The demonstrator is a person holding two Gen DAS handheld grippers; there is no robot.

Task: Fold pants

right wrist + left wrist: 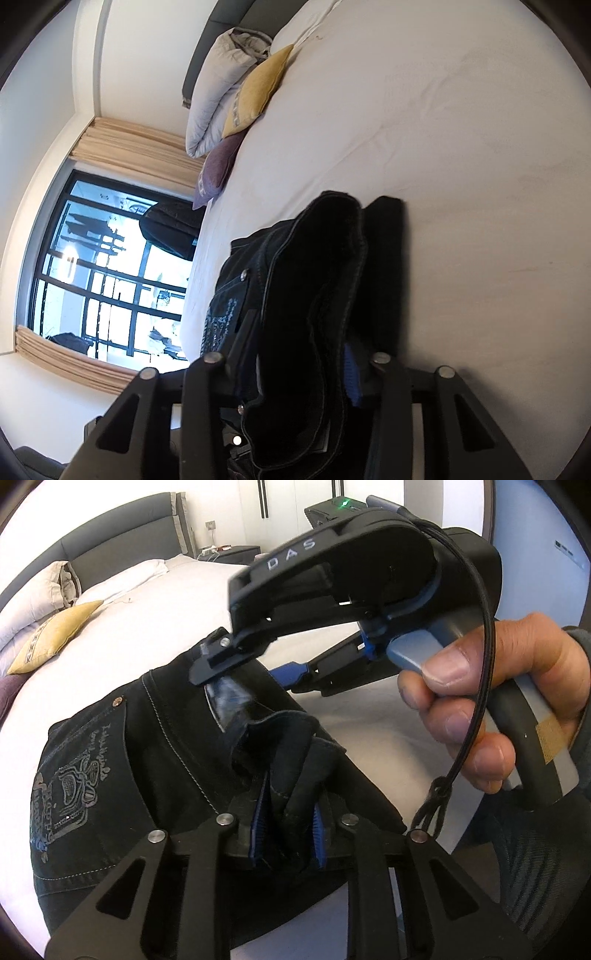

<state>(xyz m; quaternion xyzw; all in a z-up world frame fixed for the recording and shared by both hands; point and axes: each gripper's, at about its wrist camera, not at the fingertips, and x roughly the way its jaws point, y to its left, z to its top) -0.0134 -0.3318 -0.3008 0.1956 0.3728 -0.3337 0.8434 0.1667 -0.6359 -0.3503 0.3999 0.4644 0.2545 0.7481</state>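
Observation:
Black jeans with a stitched pocket design lie on the white bed. In the left wrist view my left gripper is shut on a bunched fold of the jeans, with the cloth filling the gap between its blue pads. Just beyond it a hand holds my right gripper, whose fingertips reach the waistband edge. The right wrist view shows my right gripper shut on a thick folded edge of the jeans, which hides most of its pads.
White pillows, a yellow cushion and a purple cushion lie at the head of the bed by the grey headboard. A large window is at the bed's side. White sheet stretches beyond the jeans.

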